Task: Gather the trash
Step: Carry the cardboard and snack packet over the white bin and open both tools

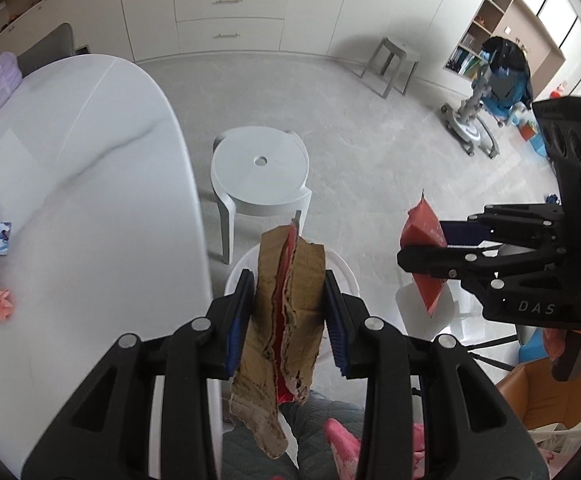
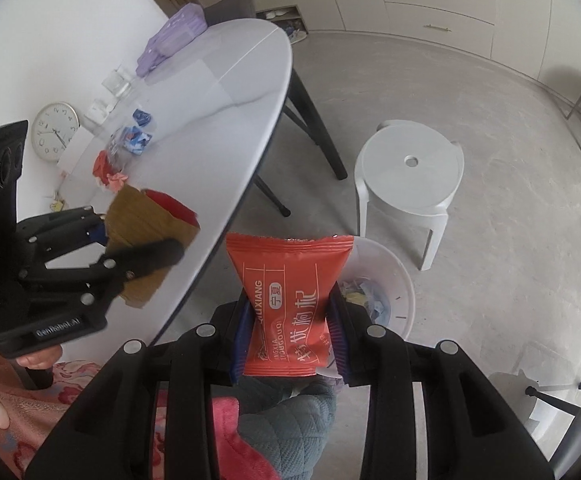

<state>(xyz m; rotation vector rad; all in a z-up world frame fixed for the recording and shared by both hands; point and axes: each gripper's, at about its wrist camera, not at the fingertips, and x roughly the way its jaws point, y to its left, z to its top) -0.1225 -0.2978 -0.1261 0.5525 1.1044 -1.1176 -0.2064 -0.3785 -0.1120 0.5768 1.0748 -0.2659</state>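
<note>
My left gripper (image 1: pixel 288 316) is shut on a torn brown cardboard piece (image 1: pixel 286 320) with a red inner face; it also shows in the right wrist view (image 2: pixel 146 240). It hangs over the white trash bin (image 1: pixel 342 272) beside the table edge. My right gripper (image 2: pixel 290 328) is shut on a red snack wrapper (image 2: pixel 288 300), seen from the left wrist view too (image 1: pixel 424 248). It is held just left of the bin (image 2: pixel 400 280), which holds several wrappers. Blue wrappers (image 2: pixel 138 136) and a pink crumpled scrap (image 2: pixel 116 179) lie on the white table (image 2: pixel 218 120).
A white plastic stool (image 2: pixel 410 176) stands on the floor beyond the bin. A purple case (image 2: pixel 174 38), a glass (image 2: pixel 116 82) and a wall clock (image 2: pixel 56 131) lie on the table. A dark chair (image 2: pixel 230 6) stands behind it. My legs are below the grippers.
</note>
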